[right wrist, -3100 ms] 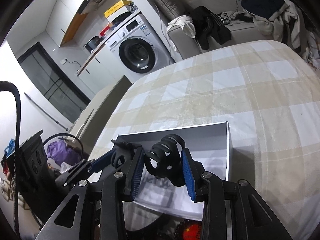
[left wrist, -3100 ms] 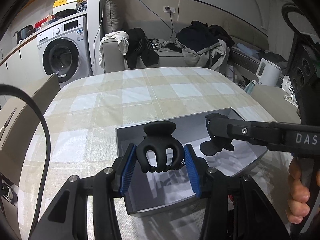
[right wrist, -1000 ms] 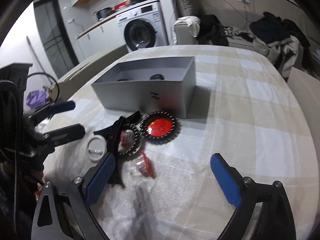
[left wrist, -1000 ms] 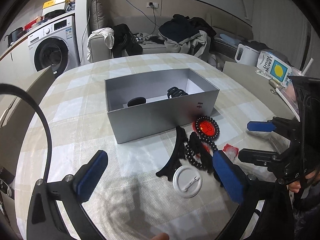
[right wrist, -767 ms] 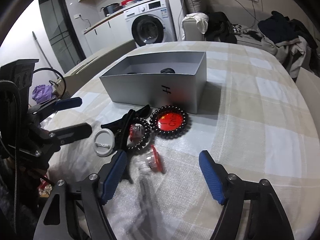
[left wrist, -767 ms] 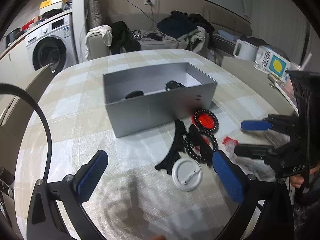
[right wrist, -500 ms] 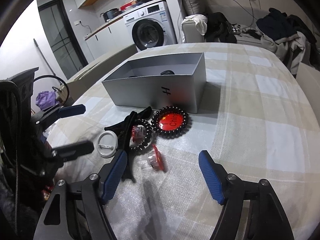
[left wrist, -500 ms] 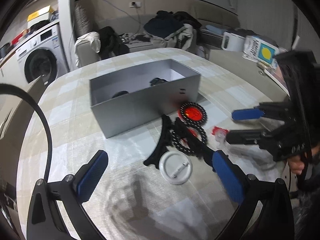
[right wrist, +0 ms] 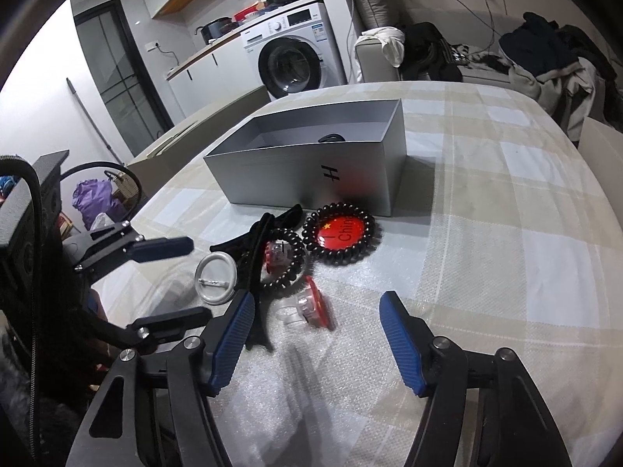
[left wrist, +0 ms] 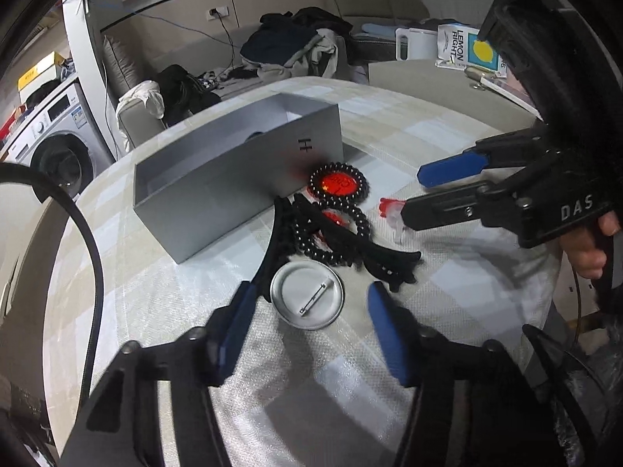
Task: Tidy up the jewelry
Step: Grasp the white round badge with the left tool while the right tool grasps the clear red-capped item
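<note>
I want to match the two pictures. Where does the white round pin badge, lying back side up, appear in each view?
Left wrist view: white pin badge lies low in the centre, between the left tool's blue pads.
Right wrist view: the badge lies left of centre, beside the black hair clip.
Shared landmark: the grey box marked H, behind the badge.

Both tongs are black angular frames with silver screws, each finger faced with a ribbed blue pad. The right tongs (left wrist: 440,186) carry white letters "DAS". A black cable (left wrist: 87,241) loops beside the left tongs (left wrist: 311,311).
</note>
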A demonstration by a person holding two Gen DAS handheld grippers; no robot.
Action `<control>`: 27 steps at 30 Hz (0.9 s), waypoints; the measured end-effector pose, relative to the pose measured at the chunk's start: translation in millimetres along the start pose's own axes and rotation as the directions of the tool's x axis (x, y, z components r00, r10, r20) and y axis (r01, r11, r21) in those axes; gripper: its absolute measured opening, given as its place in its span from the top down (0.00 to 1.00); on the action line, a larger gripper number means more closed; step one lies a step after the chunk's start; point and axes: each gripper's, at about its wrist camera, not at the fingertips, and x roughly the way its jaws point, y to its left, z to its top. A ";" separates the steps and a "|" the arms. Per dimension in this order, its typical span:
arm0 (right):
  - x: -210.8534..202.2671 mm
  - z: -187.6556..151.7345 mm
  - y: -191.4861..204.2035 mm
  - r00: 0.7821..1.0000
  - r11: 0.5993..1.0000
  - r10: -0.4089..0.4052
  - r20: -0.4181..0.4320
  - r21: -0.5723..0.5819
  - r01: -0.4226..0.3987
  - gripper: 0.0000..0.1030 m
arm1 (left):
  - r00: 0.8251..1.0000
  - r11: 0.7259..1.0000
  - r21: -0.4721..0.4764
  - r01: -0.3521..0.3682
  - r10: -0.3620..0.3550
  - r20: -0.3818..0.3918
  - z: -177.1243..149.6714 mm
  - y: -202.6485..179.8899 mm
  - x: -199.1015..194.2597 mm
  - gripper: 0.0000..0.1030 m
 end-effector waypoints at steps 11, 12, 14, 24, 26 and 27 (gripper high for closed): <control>0.1 -1.2 5.8 1.000 1.000 0.007 -0.016 -0.026 -0.008 0.42 | 1.000 1.000 -0.018 0.014 -0.014 -0.028 2.5 5.9 6.9 0.56; 0.7 -1.0 6.8 1.000 1.000 0.007 -0.017 -0.029 -0.008 0.42 | 0.999 1.000 -0.023 0.019 -0.019 -0.032 2.6 6.2 7.7 0.56; 2.1 -1.3 7.9 1.000 0.999 0.012 -0.022 -0.034 -0.013 0.42 | 0.999 0.999 -0.026 0.020 -0.020 -0.032 2.7 6.5 8.0 0.62; 11.9 0.5 14.1 0.998 0.998 0.031 -0.047 -0.051 -0.034 0.54 | 0.999 0.998 -0.049 0.039 -0.040 -0.033 1.9 12.2 7.1 0.69; 13.7 1.3 14.1 0.998 0.998 0.033 -0.050 -0.052 -0.035 0.56 | 0.999 0.998 -0.056 0.041 -0.043 -0.033 2.8 13.7 7.5 0.69; 14.4 1.7 14.1 0.998 0.998 0.033 -0.051 -0.053 -0.036 0.57 | 0.999 0.997 -0.059 0.041 -0.042 -0.030 2.7 14.1 6.9 0.70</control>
